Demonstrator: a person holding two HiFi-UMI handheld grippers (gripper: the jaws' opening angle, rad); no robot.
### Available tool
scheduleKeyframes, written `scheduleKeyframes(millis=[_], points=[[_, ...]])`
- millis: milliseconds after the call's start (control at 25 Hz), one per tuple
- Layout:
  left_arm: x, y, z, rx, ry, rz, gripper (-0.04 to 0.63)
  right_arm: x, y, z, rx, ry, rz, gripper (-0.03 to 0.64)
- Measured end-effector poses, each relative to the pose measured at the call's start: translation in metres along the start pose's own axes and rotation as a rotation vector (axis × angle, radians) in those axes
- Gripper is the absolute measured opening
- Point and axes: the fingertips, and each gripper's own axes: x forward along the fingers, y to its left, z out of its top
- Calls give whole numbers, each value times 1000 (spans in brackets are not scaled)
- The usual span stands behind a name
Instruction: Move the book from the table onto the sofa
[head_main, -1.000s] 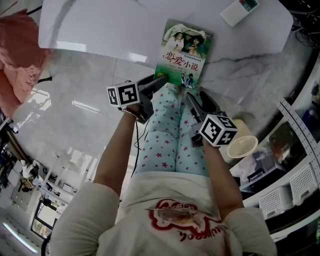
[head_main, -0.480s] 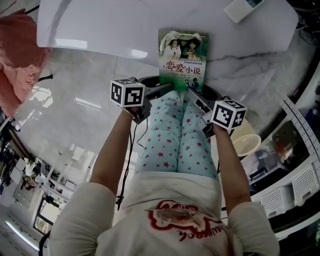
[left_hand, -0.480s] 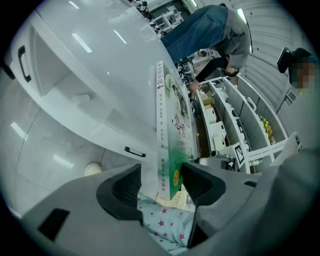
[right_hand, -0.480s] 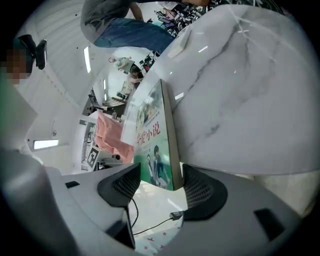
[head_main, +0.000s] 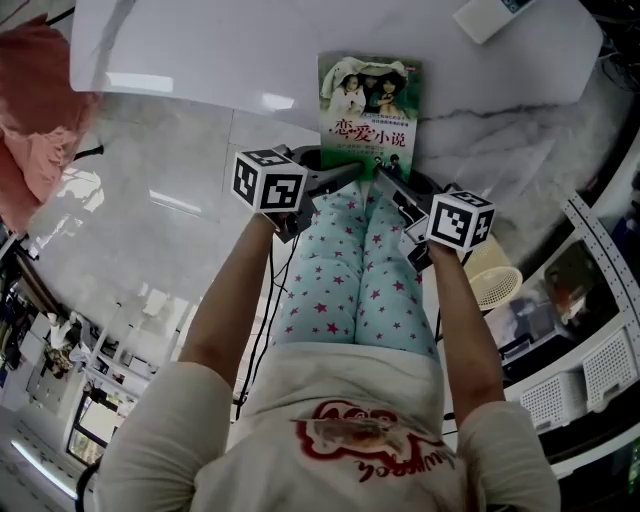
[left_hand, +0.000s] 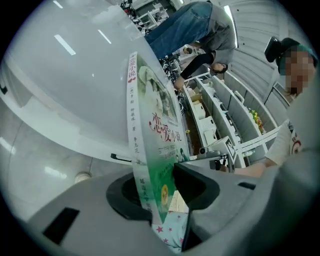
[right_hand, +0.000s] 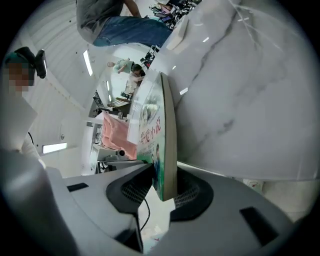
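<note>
Book (head_main: 368, 100) newly clamped (both hand-held grippers (head_main: 345, 173) (head_main: 386, 179))

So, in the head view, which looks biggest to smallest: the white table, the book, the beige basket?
1. white table, by far
2. book
3. beige basket, partly hidden and farther from the camera, so its real size is unsure
</note>
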Motion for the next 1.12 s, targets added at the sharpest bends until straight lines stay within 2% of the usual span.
scheduleKeyframes(millis=[240,520,680,880,1000,1120], points=[[-9,-34,-9,125,-79,157,144,-25,22,-11,-85,-66,-57,91],[-26,-69,18,139,-186,164,146,-43,58,14,-158,-112,-79,103],[-39,-94,43,201,-235,183,146,-56,86,35,-231,-142,-79,101],[-78,-145,89,270,-297,185,146,-77,152,73,-321,-181,-67,104],[-114,-195,106,306,-336,186,146,-101,211,83,-370,-197,-59,103],[-146,-244,141,382,-415,203,146,-124,267,112,-473,-243,-19,104]])
